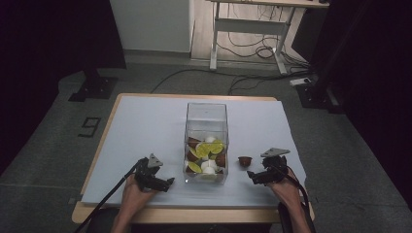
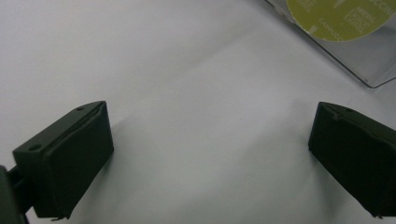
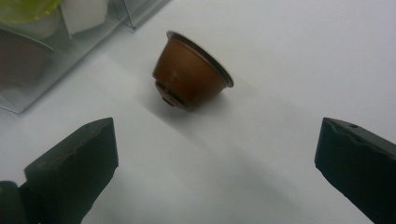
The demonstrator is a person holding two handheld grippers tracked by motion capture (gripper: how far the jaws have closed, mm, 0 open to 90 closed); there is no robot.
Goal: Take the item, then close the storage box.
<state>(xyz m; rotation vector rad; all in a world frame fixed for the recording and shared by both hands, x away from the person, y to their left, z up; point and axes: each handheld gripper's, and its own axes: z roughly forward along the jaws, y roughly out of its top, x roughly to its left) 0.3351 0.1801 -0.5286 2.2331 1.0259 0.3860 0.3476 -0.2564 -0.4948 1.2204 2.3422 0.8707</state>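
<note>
A clear plastic box [image 1: 206,121] stands in the middle of the white table sheet, holding several brown, yellow-green and white coffee capsules [image 1: 204,151]. One brown capsule [image 1: 245,160] [image 3: 191,77] lies on its side on the sheet just right of the box. My right gripper [image 1: 255,175] [image 3: 215,163] is open, jaws wide apart, a short way in front of that capsule with nothing between them. My left gripper [image 1: 163,183] [image 2: 210,154] rests open on the sheet left of the box, empty; a box corner [image 2: 369,70] with a yellow-green lid [image 2: 341,18] shows ahead of it.
The white sheet [image 1: 145,126] covers a wooden table [image 1: 194,213]. Beyond it lie a grey floor, loose cables [image 1: 252,48], a white desk frame [image 1: 250,24] and dark stand bases [image 1: 92,87] at both sides.
</note>
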